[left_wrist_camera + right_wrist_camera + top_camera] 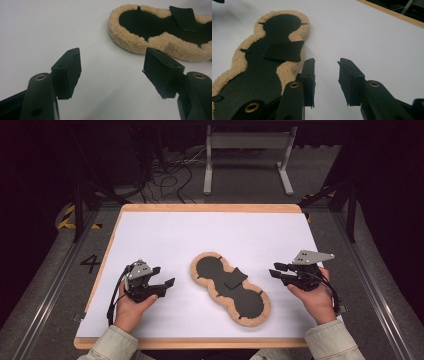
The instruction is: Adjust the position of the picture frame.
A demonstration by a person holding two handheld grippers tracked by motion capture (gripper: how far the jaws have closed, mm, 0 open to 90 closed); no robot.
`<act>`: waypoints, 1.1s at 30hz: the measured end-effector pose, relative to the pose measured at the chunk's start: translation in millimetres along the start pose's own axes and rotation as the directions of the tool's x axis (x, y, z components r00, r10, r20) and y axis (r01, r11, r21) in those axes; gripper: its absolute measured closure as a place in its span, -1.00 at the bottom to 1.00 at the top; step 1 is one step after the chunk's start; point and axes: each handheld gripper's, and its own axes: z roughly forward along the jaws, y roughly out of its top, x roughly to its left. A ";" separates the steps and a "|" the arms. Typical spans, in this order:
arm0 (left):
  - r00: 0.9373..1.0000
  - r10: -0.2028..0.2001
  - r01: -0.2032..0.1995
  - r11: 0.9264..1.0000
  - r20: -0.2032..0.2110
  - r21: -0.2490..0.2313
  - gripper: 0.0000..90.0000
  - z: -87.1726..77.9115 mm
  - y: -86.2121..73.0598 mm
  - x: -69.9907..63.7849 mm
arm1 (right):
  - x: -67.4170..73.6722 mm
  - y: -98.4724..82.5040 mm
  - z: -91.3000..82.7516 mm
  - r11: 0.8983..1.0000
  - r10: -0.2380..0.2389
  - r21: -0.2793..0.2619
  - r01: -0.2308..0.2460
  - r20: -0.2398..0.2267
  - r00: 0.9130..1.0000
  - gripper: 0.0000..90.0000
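A flat piece with a tan fleece rim and a black, peanut-shaped middle (229, 290) lies on the white table top, with a small black flap across its waist. My left gripper (162, 276) rests to its left, jaws open and nothing between them. In the left gripper view the fleece piece (160, 32) lies ahead and to the right of the open gripper (112, 70). My right gripper (276, 270) sits to the piece's right, jaws apart and bare. Seen from the right gripper view, the fleece piece (262, 60) lies left of the gripper (327, 80).
The white sheet (165, 235) covers a wooden table with a light rim (210, 208). Beyond the far edge stand a grey metal frame (247, 155) and loose cables (165, 175) on the floor. A person's hands hold both grippers near the front edge.
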 end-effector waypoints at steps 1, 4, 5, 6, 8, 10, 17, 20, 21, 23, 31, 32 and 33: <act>1.000 -0.004 0.004 1.000 0.005 0.002 -0.30 0.1 0.0 -0.8 | 0.4 0.0 -0.2 1.000 0.000 0.000 0.000 0.000 1.000 0.48; 1.000 -0.016 0.016 1.000 0.019 0.010 -0.26 1.1 0.3 -2.4 | 1.2 0.4 -2.4 1.000 0.000 -0.001 0.000 -0.001 1.000 0.49; 1.000 -0.010 0.010 1.000 0.021 0.012 -0.25 1.2 0.5 -2.2 | 1.5 0.7 -3.0 1.000 0.001 -0.001 -0.001 0.000 1.000 0.49; 1.000 -0.009 0.008 1.000 0.026 0.012 -0.25 1.5 0.8 -2.7 | 1.8 1.0 -3.7 1.000 0.001 -0.001 -0.001 0.000 1.000 0.50; 0.999 -0.007 0.006 1.000 0.034 0.009 -0.23 2.1 1.4 -3.6 | 3.4 2.5 -5.7 1.000 0.000 0.007 0.000 -0.009 1.000 0.54; 0.999 -0.010 0.010 1.000 0.038 0.008 -0.22 2.5 1.6 -3.9 | 4.6 3.6 -6.6 1.000 -0.004 0.015 0.004 -0.014 1.000 0.56; 0.998 -0.009 0.008 1.000 0.054 0.006 -0.10 3.6 2.4 -3.9 | 11.0 5.7 -7.7 0.996 -0.021 0.084 0.025 -0.051 0.998 1.00; 0.998 -0.011 0.011 1.000 0.066 0.012 -0.03 5.0 4.0 -5.6 | 14.2 6.5 -9.0 0.994 -0.025 0.101 0.032 -0.069 0.997 1.00; 0.997 -0.010 0.008 1.000 0.071 0.015 -0.01 6.3 5.3 -6.0 | 15.9 6.9 -9.6 0.994 -0.029 0.102 0.037 -0.073 0.997 1.00; 0.997 -0.006 0.005 1.000 0.081 0.021 0.03 9.2 8.0 -9.0 | 20.0 7.8 -11.6 0.993 -0.040 0.107 0.048 -0.077 0.996 1.00; 0.984 0.064 -0.075 0.995 0.166 0.059 0.35 19.0 16.1 -25.1 | 19.0 1.1 -17.4 0.988 -0.004 0.152 0.012 -0.057 0.998 1.00; 0.982 0.063 -0.076 0.995 0.176 0.070 0.43 19.0 15.7 -26.7 | 18.8 0.5 -17.6 0.987 0.000 0.159 0.009 -0.057 0.998 1.00; 0.982 0.063 -0.076 0.995 0.176 0.070 0.50 19.0 15.7 -26.7 | 18.8 0.5 -17.6 0.987 0.000 0.159 0.009 -0.057 0.998 1.00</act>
